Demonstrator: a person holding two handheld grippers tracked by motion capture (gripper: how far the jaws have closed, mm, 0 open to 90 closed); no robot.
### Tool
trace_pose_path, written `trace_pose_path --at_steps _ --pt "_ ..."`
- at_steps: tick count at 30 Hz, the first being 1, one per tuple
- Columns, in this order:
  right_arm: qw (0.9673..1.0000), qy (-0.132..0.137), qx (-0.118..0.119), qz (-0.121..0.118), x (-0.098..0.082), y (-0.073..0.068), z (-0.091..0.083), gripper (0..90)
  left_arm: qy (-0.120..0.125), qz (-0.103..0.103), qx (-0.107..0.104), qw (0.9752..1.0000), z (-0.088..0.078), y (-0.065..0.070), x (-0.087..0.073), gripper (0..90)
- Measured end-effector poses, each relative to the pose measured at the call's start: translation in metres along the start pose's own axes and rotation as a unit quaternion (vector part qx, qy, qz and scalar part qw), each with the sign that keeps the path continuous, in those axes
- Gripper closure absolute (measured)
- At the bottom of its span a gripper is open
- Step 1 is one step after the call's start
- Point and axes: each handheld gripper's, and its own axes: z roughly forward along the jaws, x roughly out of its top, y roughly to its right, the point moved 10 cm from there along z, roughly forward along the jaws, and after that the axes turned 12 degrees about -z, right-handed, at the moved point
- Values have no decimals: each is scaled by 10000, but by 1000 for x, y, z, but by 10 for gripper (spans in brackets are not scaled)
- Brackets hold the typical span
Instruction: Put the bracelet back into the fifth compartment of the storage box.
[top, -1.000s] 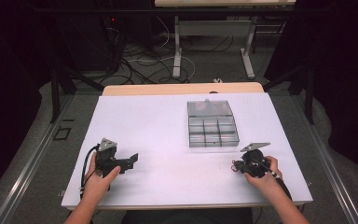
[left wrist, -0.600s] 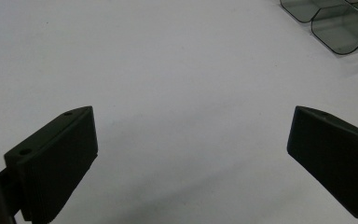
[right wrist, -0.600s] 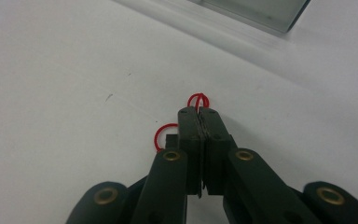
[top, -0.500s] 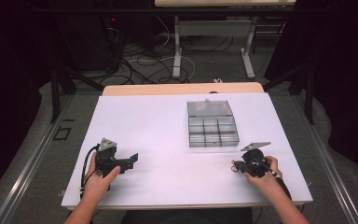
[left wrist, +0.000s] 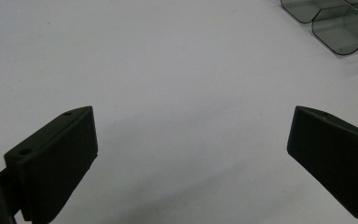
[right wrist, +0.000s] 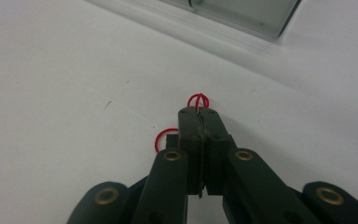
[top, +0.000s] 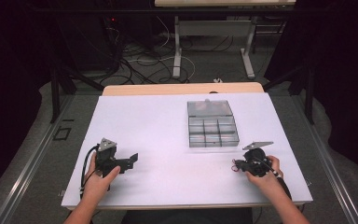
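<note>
Thin red wire loops [right wrist: 198,100] sit clamped in right gripper [right wrist: 200,112]; left gripper [left wrist: 191,140] fingers apart.

table [top: 168,126]: matt white | organizer box [top: 213,125]: clear glossy plastic | loops [right wrist: 198,99]: red

No text, label, brand, number or sign can be read anywhere in these views.
</note>
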Motion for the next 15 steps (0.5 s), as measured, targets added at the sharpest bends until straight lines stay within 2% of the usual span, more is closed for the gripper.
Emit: trace_pose_path --at_steps 7,8,11,15 --pt "10000 73 10 36 1 3 -1 896 -35 -7 -6 10000 -1 0 0 16" --pt "9999 83 29 140 1 2 -2 896 -34 -8 -6 10000 -1 0 0 17" --pt "9998 159 28 126 2 4 -3 896 -27 -7 -2 10000 -1 -1 0 16" --pt "9994 212 35 271 3 5 -4 897 8 -19 6 10000 0 -1 0 16"
